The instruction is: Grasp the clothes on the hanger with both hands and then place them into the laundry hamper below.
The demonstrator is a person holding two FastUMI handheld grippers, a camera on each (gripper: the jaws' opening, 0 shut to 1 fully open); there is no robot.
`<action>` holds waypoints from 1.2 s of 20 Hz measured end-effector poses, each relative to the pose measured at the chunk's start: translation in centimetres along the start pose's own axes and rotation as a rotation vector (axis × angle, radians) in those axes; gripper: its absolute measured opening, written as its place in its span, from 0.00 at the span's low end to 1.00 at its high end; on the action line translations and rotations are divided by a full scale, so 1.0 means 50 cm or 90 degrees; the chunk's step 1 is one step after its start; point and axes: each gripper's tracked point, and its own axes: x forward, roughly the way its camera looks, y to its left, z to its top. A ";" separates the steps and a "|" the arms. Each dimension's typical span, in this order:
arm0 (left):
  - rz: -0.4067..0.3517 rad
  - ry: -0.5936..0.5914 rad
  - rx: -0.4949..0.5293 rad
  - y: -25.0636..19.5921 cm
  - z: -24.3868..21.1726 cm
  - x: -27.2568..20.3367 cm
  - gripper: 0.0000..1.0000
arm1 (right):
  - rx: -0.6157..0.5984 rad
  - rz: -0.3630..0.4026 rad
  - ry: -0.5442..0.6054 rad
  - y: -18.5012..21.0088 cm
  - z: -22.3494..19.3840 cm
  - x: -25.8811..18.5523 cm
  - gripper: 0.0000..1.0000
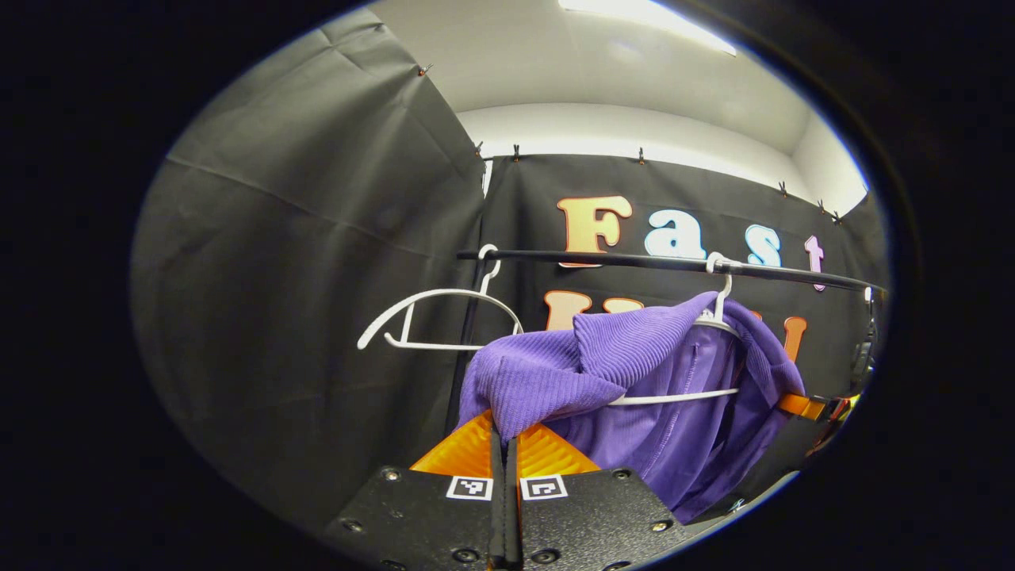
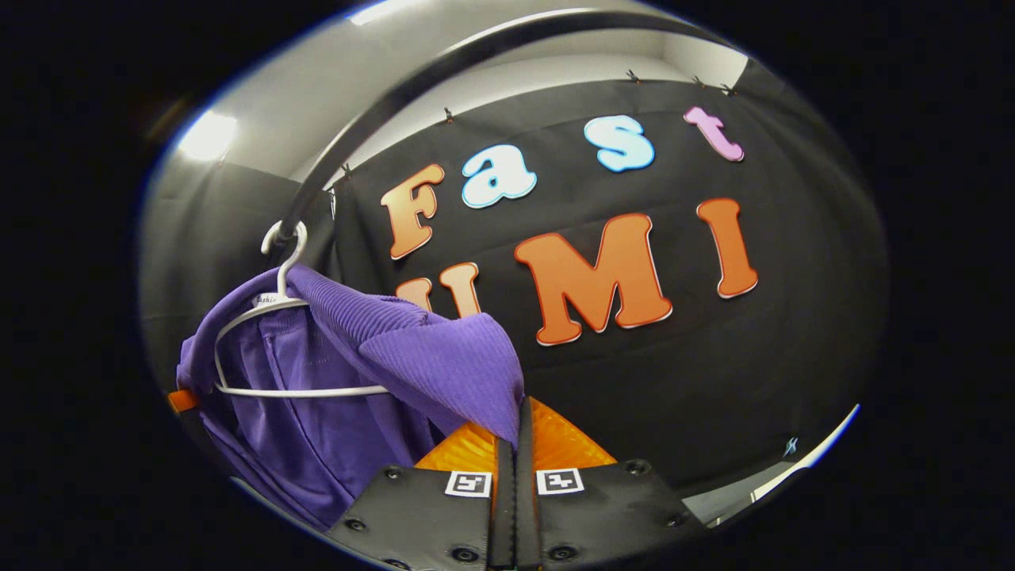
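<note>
A purple ribbed garment hangs on a white hanger from a black rail. My left gripper is shut on the garment's near shoulder, which is pulled toward me off the hanger's arm. In the right gripper view the same purple garment drapes from its white hanger, and my right gripper is shut on the other shoulder's fabric. In the left gripper view the other gripper shows at the garment's far side.
A second, bare white hanger hangs to the left on the same rail. The rail curves overhead in the right gripper view. Black cloth walls close in behind and on the left.
</note>
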 end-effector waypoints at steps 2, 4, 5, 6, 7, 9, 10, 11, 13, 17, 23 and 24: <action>0.000 -0.005 0.004 0.006 0.010 0.005 0.00 | 0.035 0.013 0.027 -0.003 -0.015 0.020 0.07; 0.007 -0.009 0.011 0.016 0.023 0.015 0.00 | 0.080 0.030 0.051 -0.007 -0.021 0.047 0.08; 0.011 -0.012 0.016 0.021 0.027 0.022 0.00 | 0.109 0.038 0.060 -0.011 -0.015 0.060 0.08; 0.011 -0.016 0.021 0.025 0.032 0.031 0.00 | 0.141 0.045 0.062 -0.016 -0.007 0.073 0.08; 0.013 -0.019 0.024 0.029 0.037 0.038 0.00 | 0.167 0.052 0.058 -0.023 0.006 0.088 0.08; 0.012 -0.030 0.018 0.037 0.051 0.063 0.00 | 0.196 0.063 0.057 -0.031 0.031 0.119 0.07; 0.012 -0.035 0.017 0.041 0.059 0.073 0.00 | 0.199 0.069 0.062 -0.032 0.037 0.137 0.07; 0.014 -0.040 0.018 0.044 0.067 0.083 0.00 | 0.202 0.075 0.065 -0.032 0.044 0.150 0.07; 0.013 -0.053 0.026 0.045 0.086 0.106 0.00 | 0.200 0.090 0.072 -0.038 0.062 0.176 0.07; 0.018 -0.094 0.071 0.041 0.142 0.153 0.00 | 0.262 0.130 0.057 -0.065 0.117 0.216 0.08; -0.029 -0.032 0.090 -0.031 0.053 0.219 0.00 | 0.305 0.077 0.032 -0.194 0.134 0.250 0.07; -0.034 -0.016 0.083 -0.037 0.024 0.228 0.00 | 0.307 0.066 0.039 -0.211 0.120 0.250 0.07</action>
